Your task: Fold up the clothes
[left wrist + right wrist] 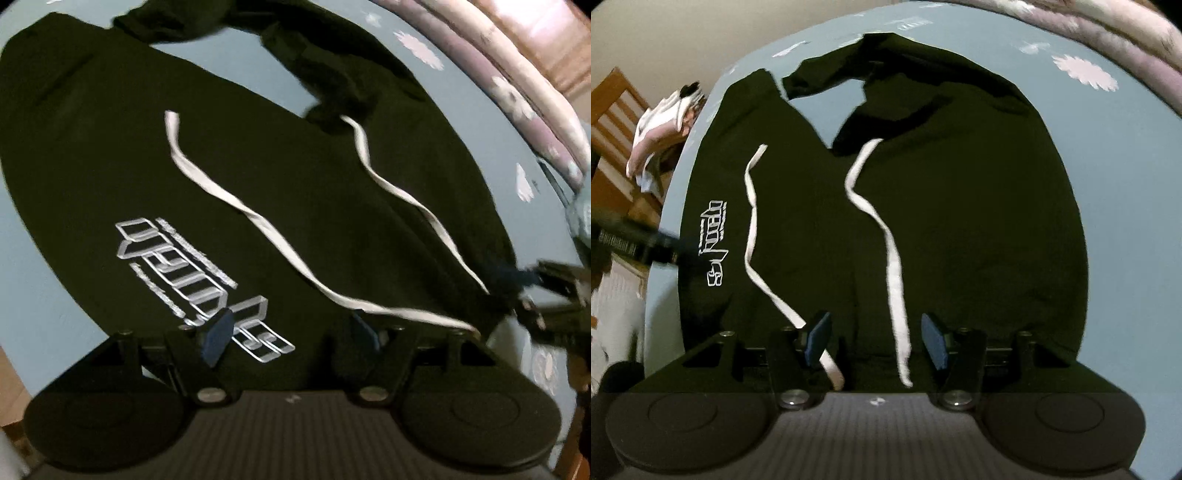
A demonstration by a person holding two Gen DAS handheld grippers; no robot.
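Note:
A black garment (pixel 314 177) (pixel 960 221) lies spread flat on a light blue bedsheet (pixel 48 295) (pixel 1126 184). It carries a white printed logo (pixel 184 273) (pixel 714 243) and two loose white drawstrings (pixel 266 221) (pixel 895 280). My left gripper (pixel 291 332) hovers open over the logo end, with nothing between its blue pads. My right gripper (pixel 875 343) is open above the near hem; one drawstring runs between its pads and the other passes its left pad. Each gripper shows in the other's view, the right gripper (pixel 546 291) at the garment's edge and the left gripper (pixel 646 243) beside the logo.
A rolled purple and white quilt (pixel 517 92) (pixel 1108 29) lies along the far side of the bed. A wooden frame (pixel 613 122) with a pile of pale clothes (pixel 661 129) stands past the bed's left edge. White flower prints dot the sheet.

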